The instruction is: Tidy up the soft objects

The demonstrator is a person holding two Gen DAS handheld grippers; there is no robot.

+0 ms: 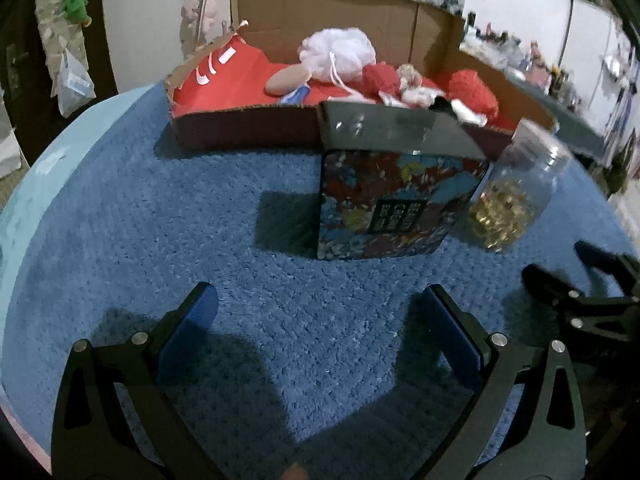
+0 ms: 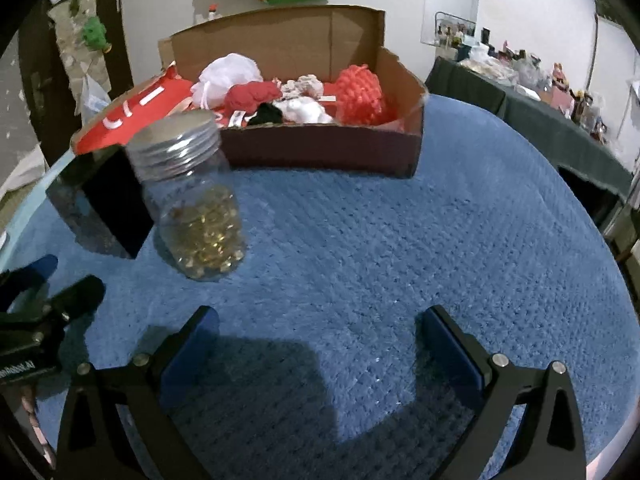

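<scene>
A cardboard box (image 1: pixel 244 124) (image 2: pixel 320 148) stands at the back of the blue carpeted table. It holds soft things: a white mesh pouf (image 1: pixel 340 54) (image 2: pixel 228 76), a red knitted ball (image 1: pixel 474 92) (image 2: pixel 360 94), red cloth (image 1: pixel 240 76), and small red, white and black pieces (image 2: pixel 280 108). My left gripper (image 1: pixel 320 304) is open and empty over bare carpet in front of the box. My right gripper (image 2: pixel 320 324) is open and empty too, over carpet to the right. Each gripper shows at the edge of the other's view.
A floral-patterned tin box (image 1: pixel 392 204) (image 2: pixel 100 208) stands before the cardboard box. A clear jar of yellow capsules (image 1: pixel 516 188) (image 2: pixel 192 200) stands right of it. A cluttered dark table (image 2: pixel 540 100) lies beyond at right. The blue carpet's (image 2: pixel 400 248) edge curves at left.
</scene>
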